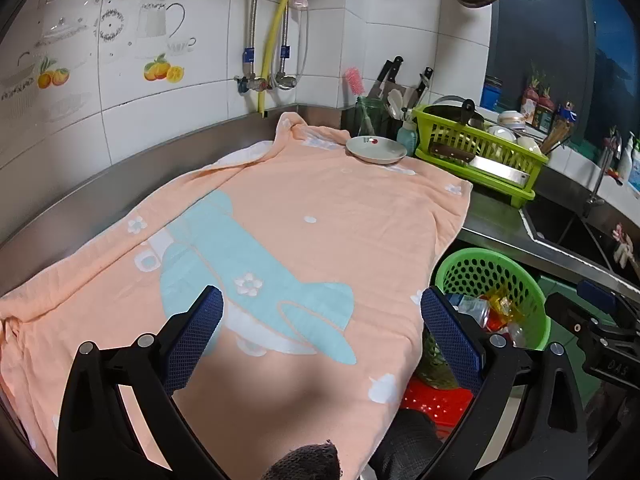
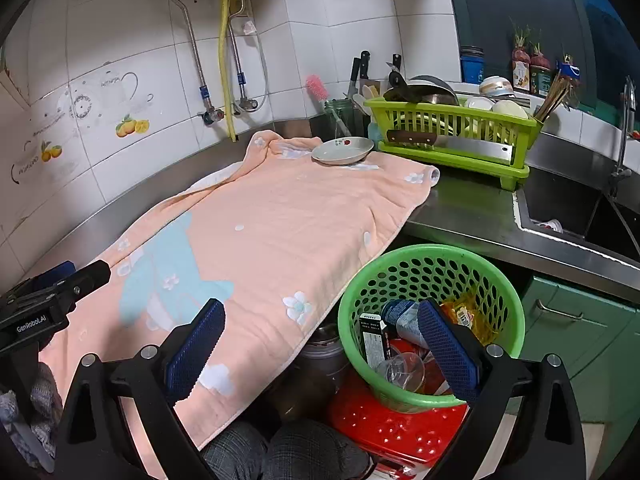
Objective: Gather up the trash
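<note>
Steel counter (image 2: 460, 208) lay under a peach towel (image 2: 280, 216); both grippers, left (image 1: 322, 320) and right (image 2: 320, 334), gaped empty near the green basket (image 2: 432, 264) of trash.

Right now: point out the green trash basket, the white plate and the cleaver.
green trash basket (image 2: 352, 292): right wrist view, left rim.
white plate (image 2: 342, 151): right wrist view, centre of its dish.
cleaver (image 2: 472, 146): right wrist view, flat of blade.

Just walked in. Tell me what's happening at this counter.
A person holds a gripper in each hand over a counter covered by a peach towel. Both the left gripper and the right gripper are open and empty. The green basket beside the counter already holds wrappers, a carton and a clear cup. On the towel only a small plate is visible, so trash collection looks about done.
</note>
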### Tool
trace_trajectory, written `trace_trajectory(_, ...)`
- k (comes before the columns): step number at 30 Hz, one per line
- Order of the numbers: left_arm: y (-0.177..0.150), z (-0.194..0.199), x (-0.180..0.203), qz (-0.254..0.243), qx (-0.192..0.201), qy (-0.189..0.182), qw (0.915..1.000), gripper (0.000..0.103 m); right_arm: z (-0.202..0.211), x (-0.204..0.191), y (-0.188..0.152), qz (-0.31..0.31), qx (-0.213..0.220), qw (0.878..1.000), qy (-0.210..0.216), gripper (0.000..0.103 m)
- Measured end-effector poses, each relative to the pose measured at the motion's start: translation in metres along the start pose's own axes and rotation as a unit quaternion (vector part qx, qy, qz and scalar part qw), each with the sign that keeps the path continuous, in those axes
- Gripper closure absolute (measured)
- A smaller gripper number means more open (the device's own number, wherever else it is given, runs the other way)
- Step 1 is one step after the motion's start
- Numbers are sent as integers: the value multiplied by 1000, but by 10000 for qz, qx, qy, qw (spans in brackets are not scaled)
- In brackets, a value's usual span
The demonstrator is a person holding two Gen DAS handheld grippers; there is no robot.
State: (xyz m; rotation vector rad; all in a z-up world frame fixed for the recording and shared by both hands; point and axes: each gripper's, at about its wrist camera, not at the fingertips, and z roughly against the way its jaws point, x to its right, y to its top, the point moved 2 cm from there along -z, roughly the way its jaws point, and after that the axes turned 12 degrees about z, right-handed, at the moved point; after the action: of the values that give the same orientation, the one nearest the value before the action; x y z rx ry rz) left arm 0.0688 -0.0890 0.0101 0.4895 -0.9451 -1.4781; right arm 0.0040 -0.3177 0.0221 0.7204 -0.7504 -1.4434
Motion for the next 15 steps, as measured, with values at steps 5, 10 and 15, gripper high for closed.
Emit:
trace_trajectory(5, -1, 0, 2, -90, 14, 15, 10000, 5, 0, 0, 1, -19, 4, 10000, 9, 9)
trace_trajectory(10, -2, 1, 3, -128, 13, 16, 9999, 5, 0, -1, 2, -18, 6, 10000, 20, 9)
trace_trajectory(15, -2, 2, 4, -152, 7, -5, 9999, 5, -1, -2, 2, -24, 0, 10000, 10, 9)
